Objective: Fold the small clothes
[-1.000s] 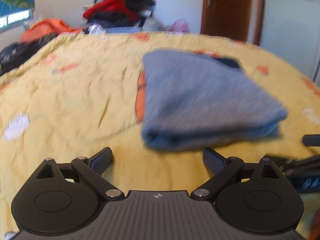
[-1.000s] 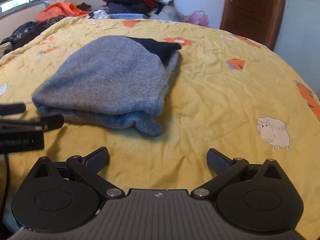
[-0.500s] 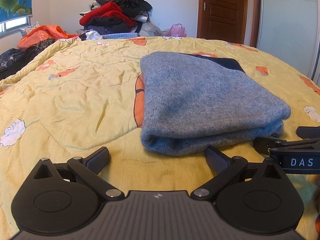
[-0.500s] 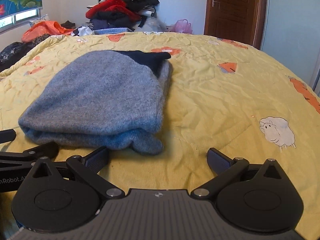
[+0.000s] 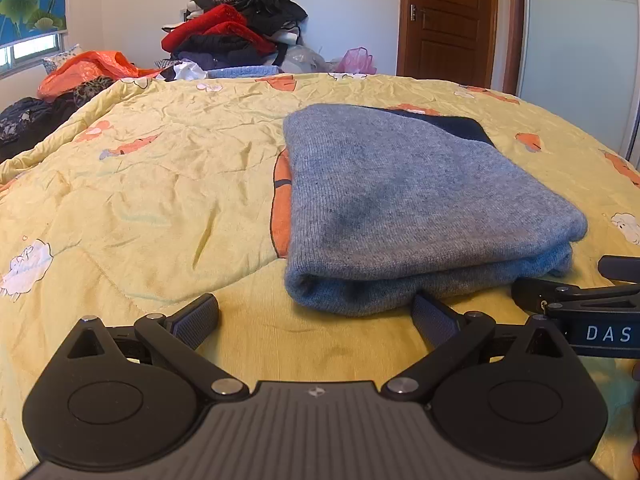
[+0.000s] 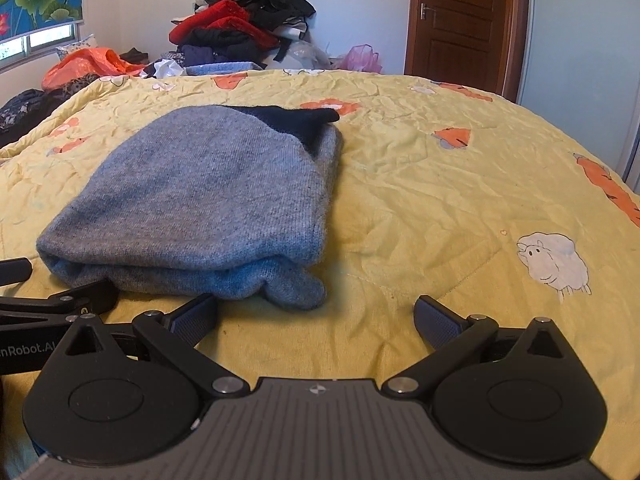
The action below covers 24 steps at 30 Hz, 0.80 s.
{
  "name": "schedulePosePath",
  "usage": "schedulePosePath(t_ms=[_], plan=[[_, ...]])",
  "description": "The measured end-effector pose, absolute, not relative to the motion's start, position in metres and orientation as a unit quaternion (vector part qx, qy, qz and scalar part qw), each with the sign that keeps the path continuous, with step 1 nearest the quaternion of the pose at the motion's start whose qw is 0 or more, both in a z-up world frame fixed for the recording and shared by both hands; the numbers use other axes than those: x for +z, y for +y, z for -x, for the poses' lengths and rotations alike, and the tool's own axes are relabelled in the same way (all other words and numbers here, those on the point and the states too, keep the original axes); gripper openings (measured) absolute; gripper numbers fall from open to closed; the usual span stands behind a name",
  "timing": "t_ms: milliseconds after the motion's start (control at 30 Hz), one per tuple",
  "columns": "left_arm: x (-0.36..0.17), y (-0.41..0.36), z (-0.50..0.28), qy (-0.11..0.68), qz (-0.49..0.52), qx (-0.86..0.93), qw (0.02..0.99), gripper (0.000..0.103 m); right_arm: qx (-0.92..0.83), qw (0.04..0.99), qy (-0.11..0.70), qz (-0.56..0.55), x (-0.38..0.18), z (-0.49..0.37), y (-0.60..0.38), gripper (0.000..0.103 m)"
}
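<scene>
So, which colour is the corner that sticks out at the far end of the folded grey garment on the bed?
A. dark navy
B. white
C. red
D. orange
A: in both views a dark navy corner shows at the far end of the grey garment; both grippers, left and right, are open and hold nothing.

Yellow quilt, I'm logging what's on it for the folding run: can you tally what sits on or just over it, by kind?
Folded grey knit garment, with a dark navy part at its far end: 1
Gripper, each open and empty at the garment's near edge: 2 (left gripper, right gripper)
Total: 3, all on or over the yellow quilt.
</scene>
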<state>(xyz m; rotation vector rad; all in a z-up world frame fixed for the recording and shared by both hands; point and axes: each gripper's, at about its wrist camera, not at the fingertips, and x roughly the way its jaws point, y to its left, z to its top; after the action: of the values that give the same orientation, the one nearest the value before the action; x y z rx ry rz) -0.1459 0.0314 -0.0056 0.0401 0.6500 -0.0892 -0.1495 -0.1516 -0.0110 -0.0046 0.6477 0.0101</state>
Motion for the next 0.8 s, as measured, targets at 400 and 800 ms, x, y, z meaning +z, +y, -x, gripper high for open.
schedulePosePath(t_ms=[400, 800], plan=[[-0.0055, 0.0317, 0.1454, 0.319, -0.020, -0.044, 0.946, 0.103, 0.005, 0.948, 0.318, 0.002, -0.0111, 0.1499, -0.1514, 0.103], [-0.0056, 0.0316, 0.1454, 0.319, -0.020, -0.044, 0.947, 0.103, 0.005, 0.948, 0.318, 0.002, -0.0112, 0.1495, -0.1519, 0.103]])
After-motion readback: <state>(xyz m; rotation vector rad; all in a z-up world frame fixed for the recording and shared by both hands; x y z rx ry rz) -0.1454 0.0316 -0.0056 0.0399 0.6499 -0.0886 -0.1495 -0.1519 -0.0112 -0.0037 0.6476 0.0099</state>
